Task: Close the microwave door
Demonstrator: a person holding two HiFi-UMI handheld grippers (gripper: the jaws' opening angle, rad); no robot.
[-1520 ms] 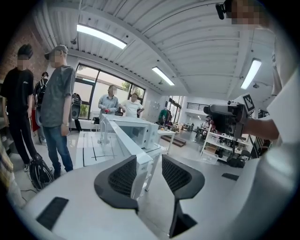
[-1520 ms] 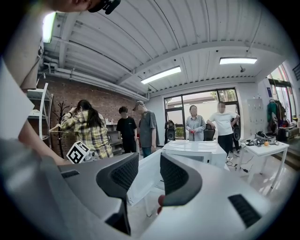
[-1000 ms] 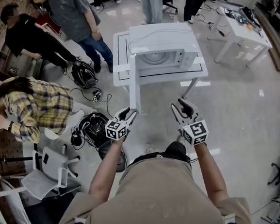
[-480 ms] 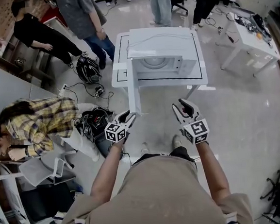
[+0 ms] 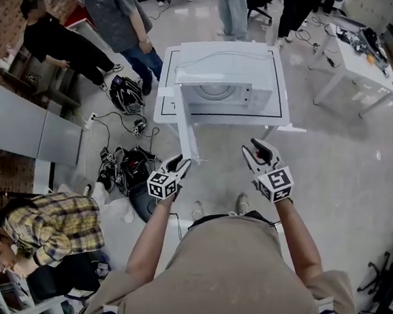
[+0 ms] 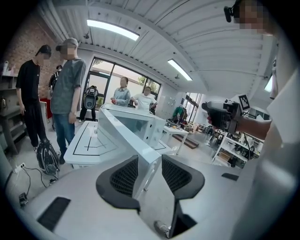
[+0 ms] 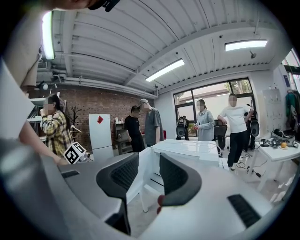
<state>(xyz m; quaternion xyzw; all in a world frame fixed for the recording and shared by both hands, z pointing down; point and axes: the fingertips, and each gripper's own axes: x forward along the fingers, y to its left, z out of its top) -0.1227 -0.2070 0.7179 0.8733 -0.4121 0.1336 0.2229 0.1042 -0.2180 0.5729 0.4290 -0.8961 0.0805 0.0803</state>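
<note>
A white microwave (image 5: 227,75) stands on a white table (image 5: 165,67). Its door (image 5: 187,126) is swung wide open and points toward me. My left gripper (image 5: 178,167) is open and hangs just left of the door's free end; in the left gripper view the door's edge (image 6: 123,137) lines up between the jaws of that gripper (image 6: 145,169), and I cannot tell if anything touches. My right gripper (image 5: 256,153) is open and empty, to the right of the door and short of the table. In the right gripper view its jaws (image 7: 143,172) frame the door (image 7: 146,169) and the microwave (image 7: 190,149).
Several people stand behind the table (image 5: 113,23). A person in a plaid shirt (image 5: 49,227) crouches at lower left. Bags and cables (image 5: 132,162) lie on the floor left of the table. A second white table (image 5: 355,53) stands at right.
Both grippers have stayed nearly still before the open door. The person in the plaid shirt has moved away toward the lower left, and the view has shifted a little.
</note>
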